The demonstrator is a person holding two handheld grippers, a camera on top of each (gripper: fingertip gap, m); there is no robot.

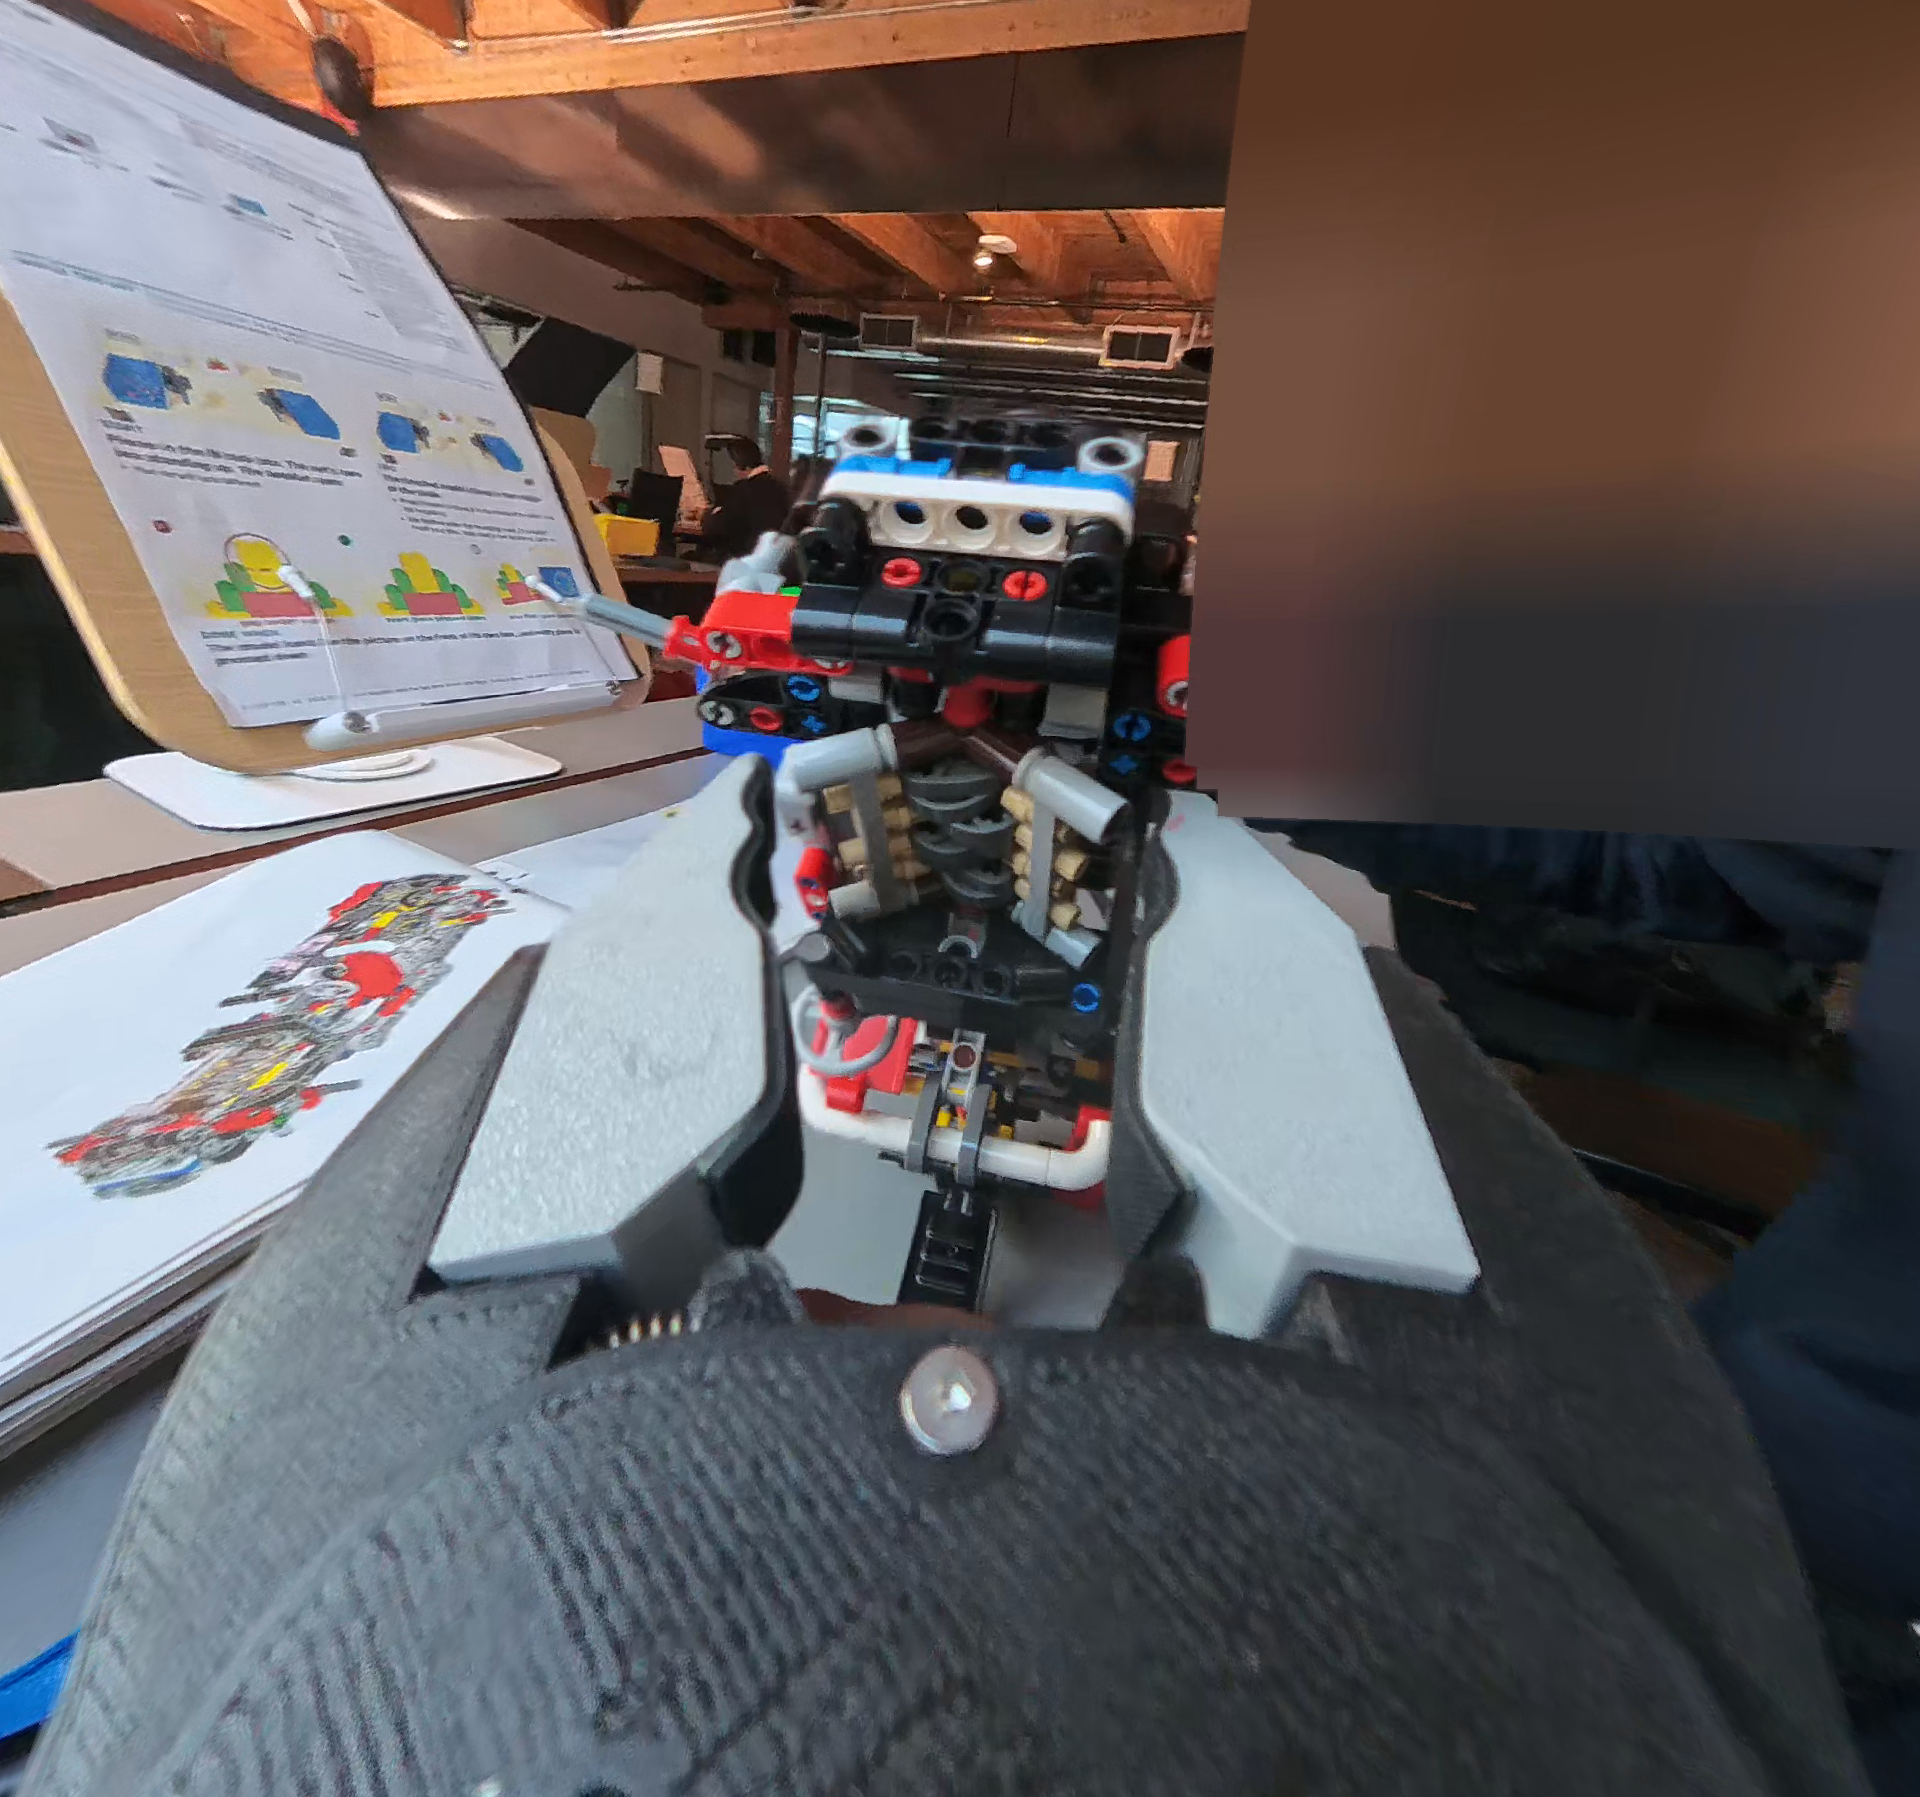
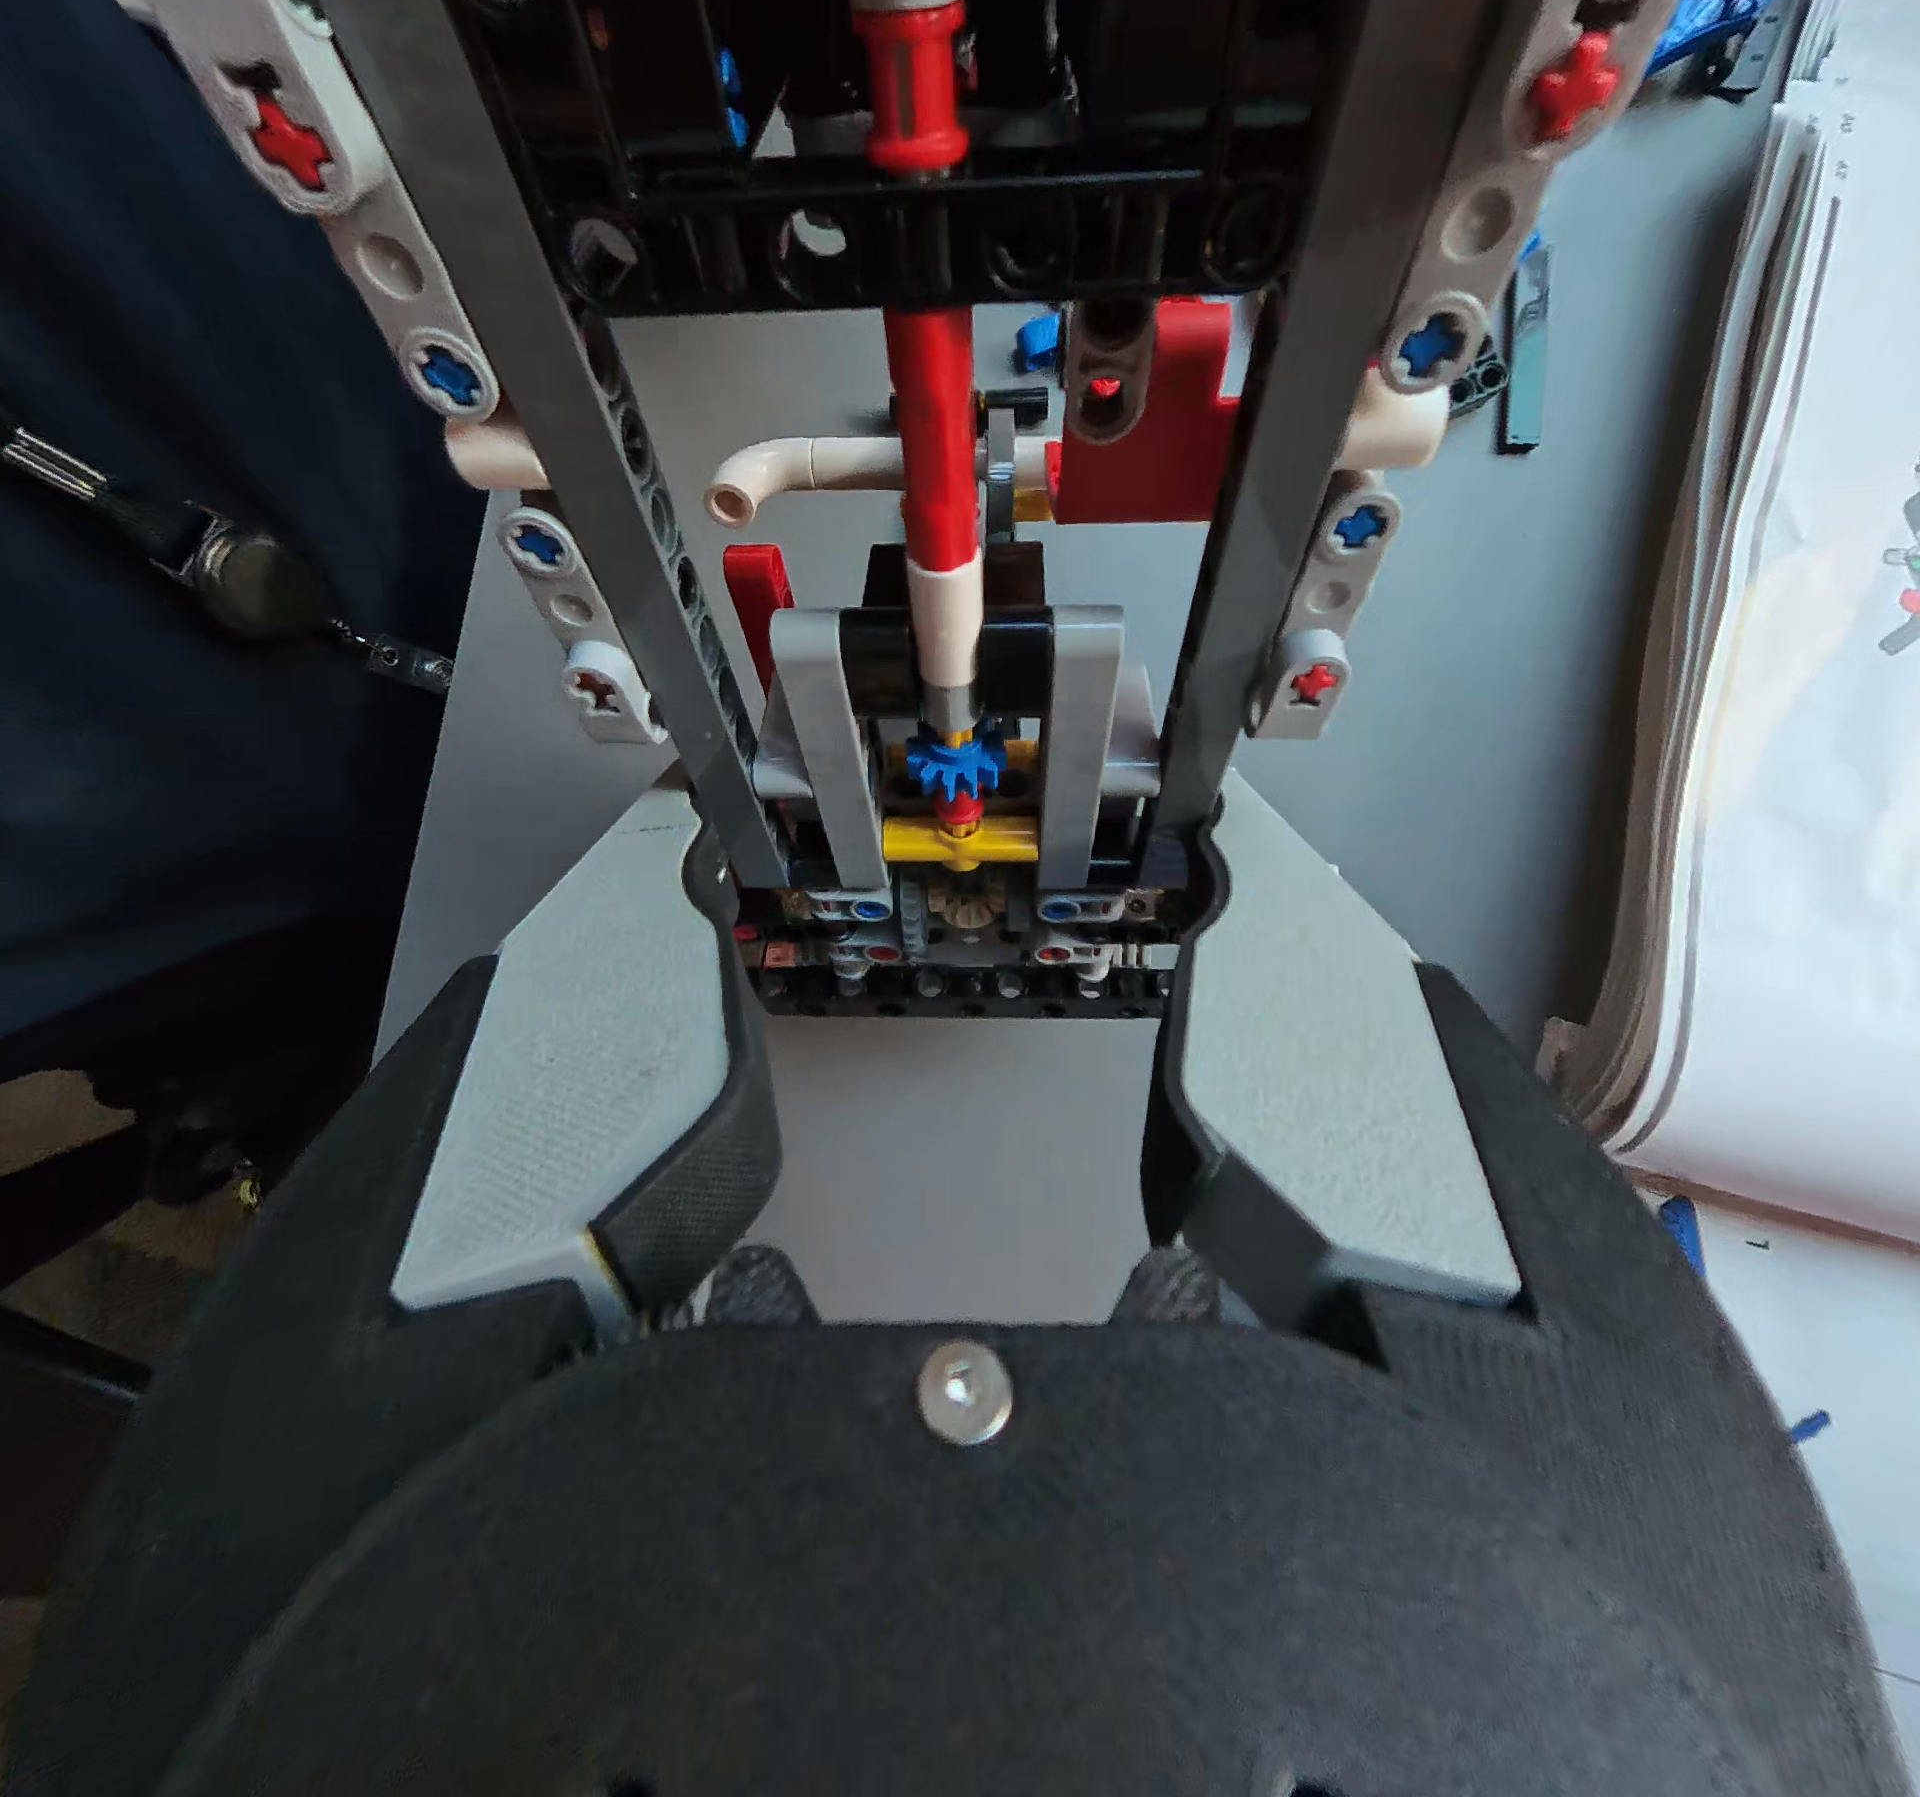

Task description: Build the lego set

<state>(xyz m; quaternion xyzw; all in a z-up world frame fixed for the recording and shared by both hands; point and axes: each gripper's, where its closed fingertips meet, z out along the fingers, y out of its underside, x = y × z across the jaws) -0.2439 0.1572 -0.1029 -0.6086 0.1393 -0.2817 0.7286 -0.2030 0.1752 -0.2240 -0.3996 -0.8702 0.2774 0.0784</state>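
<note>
Gripping a brick-built chassis at both ends

Spanning the two claws is one long brick-built chassis point(image 1: 966, 812), a lattice of black and grey beams, pins, gears and a red drive shaft point(image 2: 935, 438), held up off the grey bench point(image 2: 935, 1176).

The left claw point(image 1: 951, 874) stands part-way open around the engine end. Its right pad lies against the black side beam, while a sliver of gap shows beside the left pad point(image 1: 753, 854), so whether it truly clamps cannot be told.

The right claw point(image 2: 961, 874) is spread wide and closed on the other end, both pads pressed on the outer grey rails.

Judged by its make-up, the model is light but only stiff along the long rails; pins and clipped parts would likely pop under squeeze or twist. The rails and black frame look like the safest holds, not the white tube point(image 2: 800, 469), the gears or the red lever point(image 1: 727, 635).

An open instruction book point(image 1: 208, 1072) lies alongside, near a sheet on a stand point(image 1: 260, 459).
</note>
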